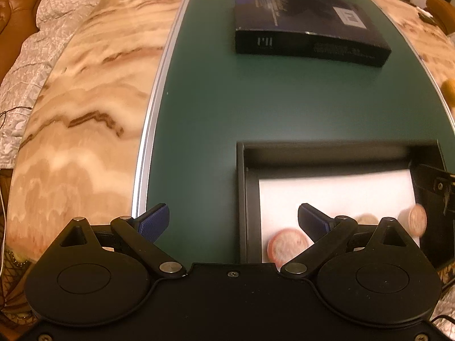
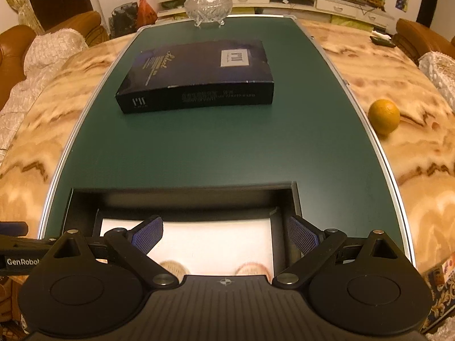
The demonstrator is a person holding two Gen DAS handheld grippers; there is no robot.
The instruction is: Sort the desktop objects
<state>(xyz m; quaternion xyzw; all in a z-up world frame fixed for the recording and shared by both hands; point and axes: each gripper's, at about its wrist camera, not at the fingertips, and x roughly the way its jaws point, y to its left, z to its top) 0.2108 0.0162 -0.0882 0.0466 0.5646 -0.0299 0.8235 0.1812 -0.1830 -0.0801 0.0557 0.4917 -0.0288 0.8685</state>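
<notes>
Object count, both wrist views

One dark lidded box (image 2: 199,74); one open black tray (image 2: 182,196) with white liner; round pink discs (image 1: 287,244) in it: three in left view, blurred, two in right; one orange (image 2: 384,116); one glass bowl (image 2: 208,5); two grippers

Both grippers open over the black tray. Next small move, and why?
Probably carry the right gripper forward to the dark blue lid-like box lying closed on the green board, presumably to cover the tray. Both grippers are open and hold nothing; the left gripper hangs over the open black tray's left edge. Round pinkish discs already lie on its white liner.
</notes>
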